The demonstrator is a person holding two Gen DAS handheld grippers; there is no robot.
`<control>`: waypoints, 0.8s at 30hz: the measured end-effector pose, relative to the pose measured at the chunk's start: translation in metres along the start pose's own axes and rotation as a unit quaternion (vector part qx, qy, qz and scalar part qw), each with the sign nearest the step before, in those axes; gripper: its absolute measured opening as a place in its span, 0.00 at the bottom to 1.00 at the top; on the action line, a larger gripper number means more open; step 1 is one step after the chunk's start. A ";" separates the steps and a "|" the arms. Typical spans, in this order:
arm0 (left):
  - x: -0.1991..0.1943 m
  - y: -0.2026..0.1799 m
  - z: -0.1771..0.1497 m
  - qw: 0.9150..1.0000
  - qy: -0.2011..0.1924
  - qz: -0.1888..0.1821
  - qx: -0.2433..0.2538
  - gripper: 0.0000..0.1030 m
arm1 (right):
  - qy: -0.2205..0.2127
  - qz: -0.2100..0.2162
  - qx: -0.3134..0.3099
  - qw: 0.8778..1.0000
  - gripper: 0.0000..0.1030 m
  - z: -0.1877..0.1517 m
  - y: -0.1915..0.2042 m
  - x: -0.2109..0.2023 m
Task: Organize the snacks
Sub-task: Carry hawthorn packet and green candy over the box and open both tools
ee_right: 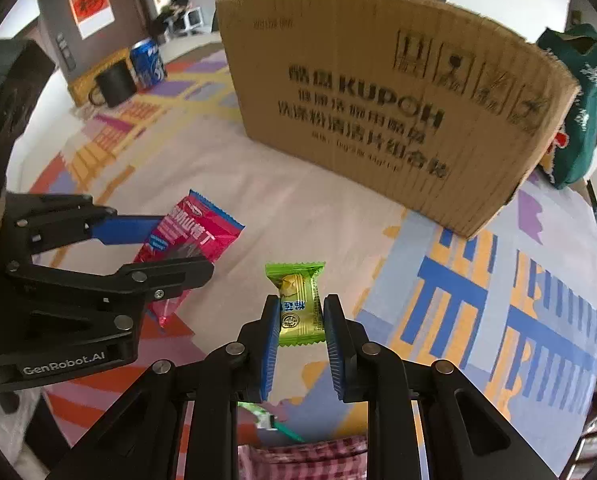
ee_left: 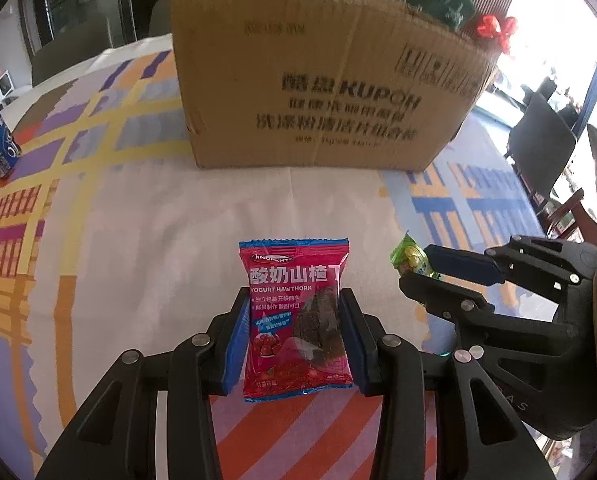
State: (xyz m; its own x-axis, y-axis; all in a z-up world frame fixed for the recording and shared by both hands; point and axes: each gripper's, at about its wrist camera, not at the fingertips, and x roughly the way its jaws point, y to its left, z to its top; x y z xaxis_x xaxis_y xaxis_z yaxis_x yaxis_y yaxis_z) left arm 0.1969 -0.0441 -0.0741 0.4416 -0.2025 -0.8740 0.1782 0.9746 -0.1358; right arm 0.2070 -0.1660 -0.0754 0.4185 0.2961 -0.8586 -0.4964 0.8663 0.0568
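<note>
Snacks in hand, one per gripper. Left gripper (ee_left: 294,312) clamps the red hawthorn packet (ee_left: 296,316) by its side edges, label up, pads squeezing both sides. Right gripper (ee_right: 300,320) pinches the green candy (ee_right: 299,306) at mid-wrapper, ends free. Both appear lifted over the patterned tablecloth (ee_left: 138,220), probably for carrying. Cardboard box (ee_left: 322,80) stands ahead, well apart; likely the drop target. Its inside is not visible.

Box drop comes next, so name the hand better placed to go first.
Marginally the right gripper: its small green candy is slimmer than the left gripper's red hawthorn packet; brown cardboard box faces both.
</note>
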 end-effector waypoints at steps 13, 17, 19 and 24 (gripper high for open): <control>-0.055 0.000 0.023 0.997 -0.077 -0.003 0.008 0.41 | -0.088 -0.009 0.045 0.995 0.23 0.020 -0.003 -0.054; -0.070 0.000 0.035 0.995 -0.101 -0.003 0.010 0.41 | -0.117 -0.016 0.049 0.992 0.23 0.030 -0.001 -0.070; -0.077 0.001 0.042 0.994 -0.112 -0.002 0.011 0.41 | -0.131 -0.018 0.051 0.990 0.23 0.037 -0.001 -0.078; -0.090 0.001 0.058 0.991 -0.136 0.003 0.013 0.41 | -0.162 -0.032 0.056 0.985 0.23 0.048 -0.003 -0.094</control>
State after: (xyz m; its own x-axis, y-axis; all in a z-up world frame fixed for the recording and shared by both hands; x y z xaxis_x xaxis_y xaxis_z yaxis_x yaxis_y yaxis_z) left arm 0.2080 -0.0302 0.0313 0.6625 -0.2191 -0.7163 0.1956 0.9737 -0.1170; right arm 0.2064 -0.1770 0.0295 0.6754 0.3365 -0.6562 -0.3816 0.9209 0.0795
